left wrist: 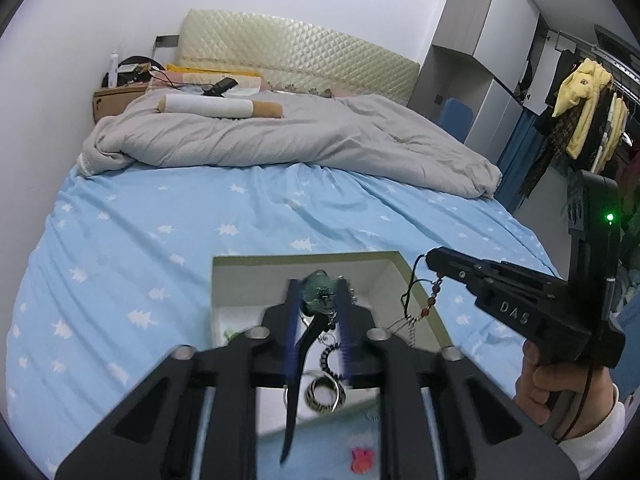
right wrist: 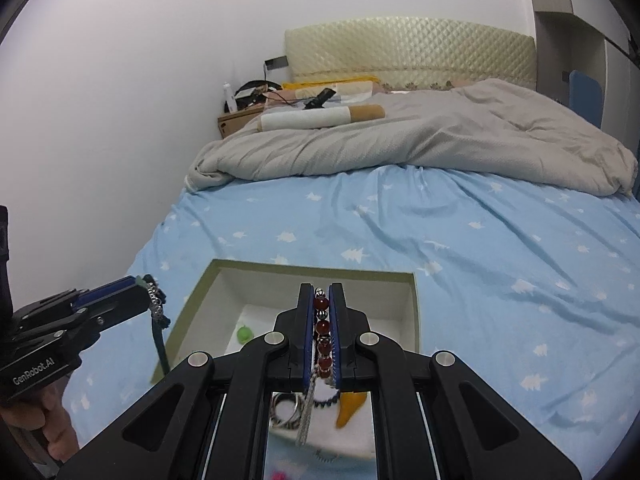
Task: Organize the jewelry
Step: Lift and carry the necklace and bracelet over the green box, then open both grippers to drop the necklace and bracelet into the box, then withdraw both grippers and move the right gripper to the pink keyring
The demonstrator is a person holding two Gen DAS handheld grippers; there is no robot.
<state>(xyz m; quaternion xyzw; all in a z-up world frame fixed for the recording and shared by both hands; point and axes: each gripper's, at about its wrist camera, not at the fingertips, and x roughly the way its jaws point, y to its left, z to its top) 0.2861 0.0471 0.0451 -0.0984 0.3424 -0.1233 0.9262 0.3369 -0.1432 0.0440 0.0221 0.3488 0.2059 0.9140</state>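
Note:
An open white box with an olive rim lies on the blue bed sheet. My left gripper hangs over the box, shut on a green charm that trails a silver chain and a dark strap. The right wrist view shows this gripper at the box's left edge. My right gripper is shut on a string of red beads above the box. In the left wrist view the right gripper is at the box's right rim, with the beads and a black cord dangling.
Inside the box lie patterned bangles, a small green piece and an orange piece. A pink item rests on the sheet nearby. A grey duvet is bunched at the bed's far end. A clothes rack stands to the right.

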